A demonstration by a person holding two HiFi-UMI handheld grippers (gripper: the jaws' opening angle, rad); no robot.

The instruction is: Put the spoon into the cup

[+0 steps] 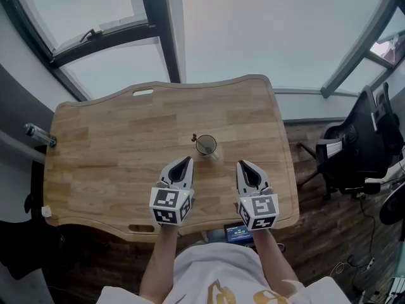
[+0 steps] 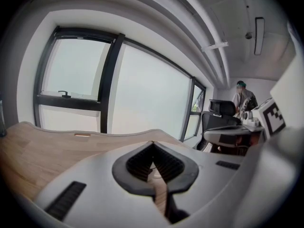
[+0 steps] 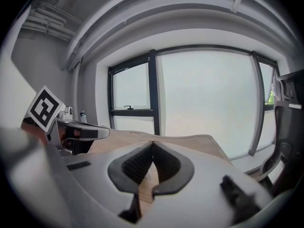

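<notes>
Seemingly the spoon (image 1: 194,138) stands in the cup (image 1: 206,145): light, stiff, handle free to pinch. Near the cup, your left gripper (image 1: 187,160) and right gripper (image 1: 241,164) sit closed, empty.

We find the cup (image 1: 206,145) standing on the counter (image 1: 95,151), a little right of its middle. The spoon (image 1: 194,137) shows at the cup's far-left rim. The left tongs (image 1: 187,161) are over the counter just near-left of the cup, and the right tongs (image 1: 241,164) are near-right of it. The two sit side by side but apart, towards the near edge. A bottle (image 1: 37,132) sits at the counter's left edge. Windows (image 1: 266,30) stand behind the far edge. An office chair (image 1: 357,144) stands on the floor beyond the right edge.
</notes>
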